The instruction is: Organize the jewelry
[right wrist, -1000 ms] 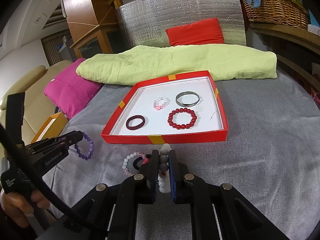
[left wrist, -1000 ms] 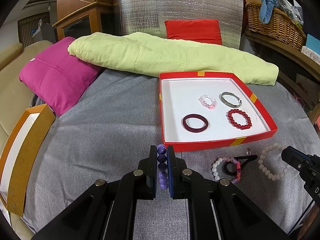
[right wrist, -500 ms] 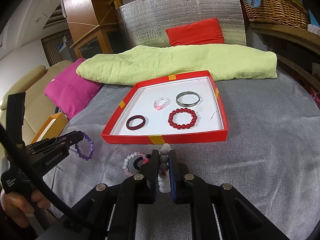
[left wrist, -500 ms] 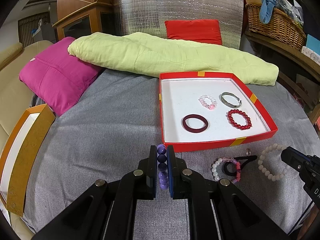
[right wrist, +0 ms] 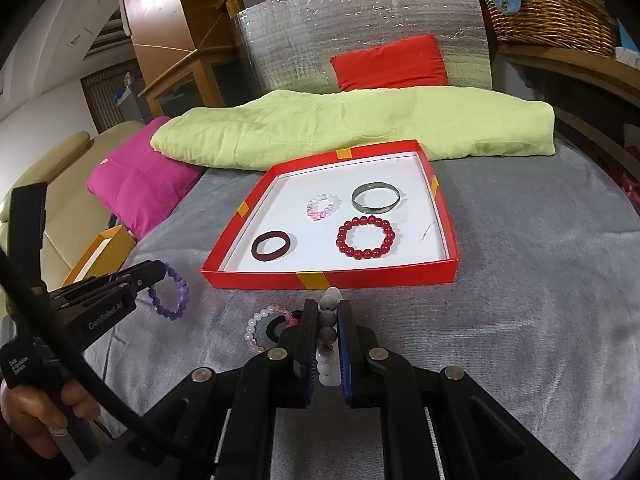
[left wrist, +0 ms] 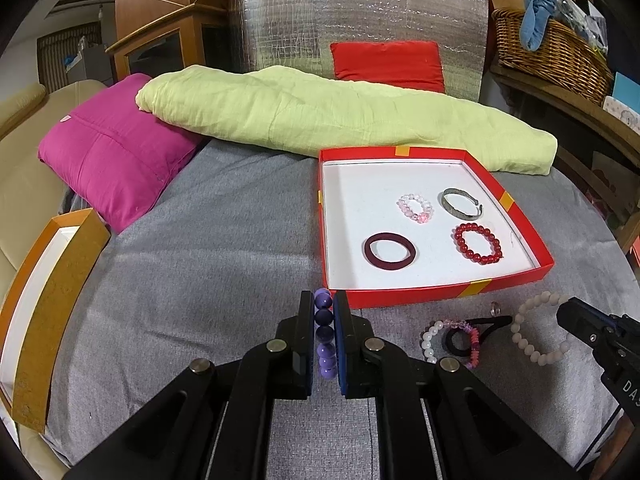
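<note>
Just short of the red tray (left wrist: 404, 298), the left tool (left wrist: 324, 336) grips a purple bracelet (left wrist: 325, 334) and the right tool (right wrist: 330, 344) a white bracelet (right wrist: 329, 334), each seemingly awaiting placement inside.

Grey bedcover (left wrist: 208, 264) under red tray (left wrist: 404, 297), green quilt (left wrist: 320, 116) (rolled), magenta cushion (left wrist: 116, 156).

I am seeing a grey cloth (left wrist: 224, 248) covering the work surface. A lime-green blanket (left wrist: 320, 116) is lying across its far edge, partly resting on a magenta pillow (left wrist: 116, 160). Behind them a silver foil panel (left wrist: 352, 24) is standing with a red cushion (left wrist: 388, 65) against it. A wicker basket (left wrist: 552, 44) is sitting on the right-hand shelf.
</note>
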`<state>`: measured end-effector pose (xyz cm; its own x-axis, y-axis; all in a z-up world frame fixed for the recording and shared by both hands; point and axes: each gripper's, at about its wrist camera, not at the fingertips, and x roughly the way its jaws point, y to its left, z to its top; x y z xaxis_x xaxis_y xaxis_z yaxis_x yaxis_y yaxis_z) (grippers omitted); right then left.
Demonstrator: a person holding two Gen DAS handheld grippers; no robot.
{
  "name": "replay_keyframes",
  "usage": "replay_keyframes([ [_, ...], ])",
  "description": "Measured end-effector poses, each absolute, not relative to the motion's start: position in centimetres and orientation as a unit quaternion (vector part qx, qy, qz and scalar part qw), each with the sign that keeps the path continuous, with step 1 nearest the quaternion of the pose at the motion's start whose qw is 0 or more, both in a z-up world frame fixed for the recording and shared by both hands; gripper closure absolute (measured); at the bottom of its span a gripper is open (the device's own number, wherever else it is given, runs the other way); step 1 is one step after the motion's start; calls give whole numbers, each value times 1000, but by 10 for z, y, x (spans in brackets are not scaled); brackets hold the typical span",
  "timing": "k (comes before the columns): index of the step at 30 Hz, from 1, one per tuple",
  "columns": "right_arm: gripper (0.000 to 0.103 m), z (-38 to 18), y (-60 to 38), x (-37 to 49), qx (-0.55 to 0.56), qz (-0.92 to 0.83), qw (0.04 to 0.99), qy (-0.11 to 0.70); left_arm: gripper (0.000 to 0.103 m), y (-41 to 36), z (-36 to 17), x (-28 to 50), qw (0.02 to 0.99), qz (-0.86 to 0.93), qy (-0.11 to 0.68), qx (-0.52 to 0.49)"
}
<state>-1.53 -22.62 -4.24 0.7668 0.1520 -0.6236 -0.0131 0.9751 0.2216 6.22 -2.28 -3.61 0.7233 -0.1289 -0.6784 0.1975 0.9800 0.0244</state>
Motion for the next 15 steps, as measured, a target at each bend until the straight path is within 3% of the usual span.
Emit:
replay_keyframes([
  [15,93,-43,-226,-16,105,45,933,340,93,-23,-36,60,926,-92,362,50],
])
